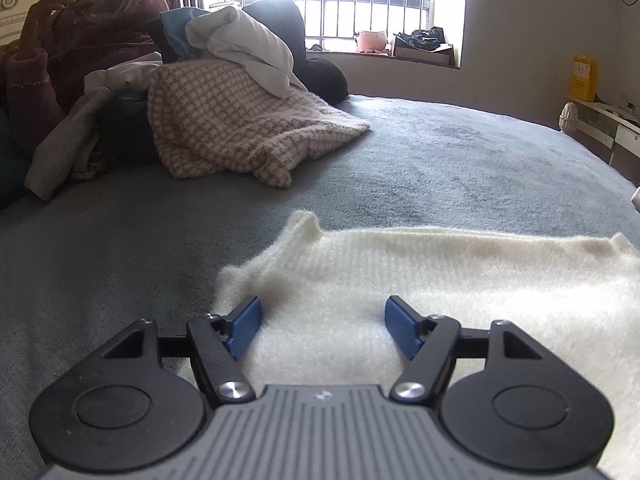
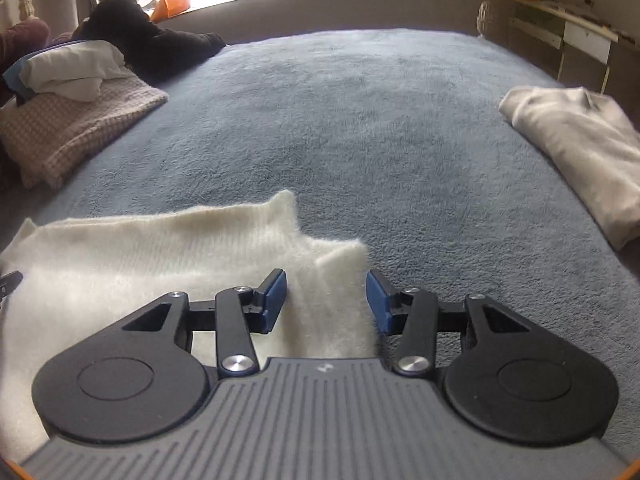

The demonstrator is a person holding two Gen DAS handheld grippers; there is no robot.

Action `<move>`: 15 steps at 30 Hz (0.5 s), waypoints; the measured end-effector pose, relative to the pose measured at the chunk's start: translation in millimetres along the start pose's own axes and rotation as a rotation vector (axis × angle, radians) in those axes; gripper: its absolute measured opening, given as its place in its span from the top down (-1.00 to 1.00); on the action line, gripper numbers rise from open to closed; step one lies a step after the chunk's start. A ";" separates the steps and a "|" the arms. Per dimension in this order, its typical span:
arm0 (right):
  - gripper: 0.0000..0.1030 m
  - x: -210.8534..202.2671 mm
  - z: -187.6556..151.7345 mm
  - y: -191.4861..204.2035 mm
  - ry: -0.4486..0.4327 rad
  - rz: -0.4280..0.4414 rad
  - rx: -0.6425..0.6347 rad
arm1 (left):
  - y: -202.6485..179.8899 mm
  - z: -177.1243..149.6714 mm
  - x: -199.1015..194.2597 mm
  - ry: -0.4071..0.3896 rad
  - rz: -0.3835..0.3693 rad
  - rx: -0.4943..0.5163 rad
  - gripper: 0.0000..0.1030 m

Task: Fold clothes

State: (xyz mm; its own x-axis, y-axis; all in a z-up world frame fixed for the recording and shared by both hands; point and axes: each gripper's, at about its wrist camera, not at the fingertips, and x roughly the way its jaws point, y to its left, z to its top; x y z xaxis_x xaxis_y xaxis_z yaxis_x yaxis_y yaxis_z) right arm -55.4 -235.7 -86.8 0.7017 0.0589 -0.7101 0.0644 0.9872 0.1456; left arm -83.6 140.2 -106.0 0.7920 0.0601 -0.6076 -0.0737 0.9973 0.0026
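Left wrist view: the left tongs (image 1: 322, 322) are held open over the white sweater (image 1: 400, 280), spread on the bed (image 1: 400, 168). The right tongs (image 2: 326, 300), open, straddle its corner; both corners should be pinched evenly before folding.

Home bedroom, wide bed (image 2: 360, 120) in grey-blue blanket, barred window (image 1: 360, 0), heaped clothes (image 1: 224, 92)

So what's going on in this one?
A person with a gripper in each hand is folding clothes on a bed. A white sweater lies spread in front. The left gripper is open over its left end; the right gripper is open around a raised fold at its right edge, not pinching it. A folded beige garment lies to the right, and an unfolded pile waits at far left.
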 end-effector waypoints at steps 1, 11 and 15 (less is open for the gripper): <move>0.20 4.0 -1.7 -4.5 0.007 0.020 0.035 | -0.1 0.0 0.0 0.000 0.000 0.002 -0.36; 0.56 -17.2 -0.3 -1.1 -0.117 0.052 0.015 | -0.6 -1.2 -0.2 -0.007 0.001 0.008 -0.37; 0.56 -1.0 -2.7 7.2 -0.052 0.062 -0.027 | -0.9 -1.9 0.0 -0.012 0.002 0.010 -0.37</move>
State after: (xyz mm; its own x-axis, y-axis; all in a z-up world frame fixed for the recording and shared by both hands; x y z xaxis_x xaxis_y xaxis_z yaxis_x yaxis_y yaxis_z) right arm -57.6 -228.2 -87.0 0.7395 0.1131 -0.6636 0.0007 0.9857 0.1688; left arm -84.7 139.2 -107.5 0.7988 0.0625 -0.5984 -0.0690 0.9975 0.0121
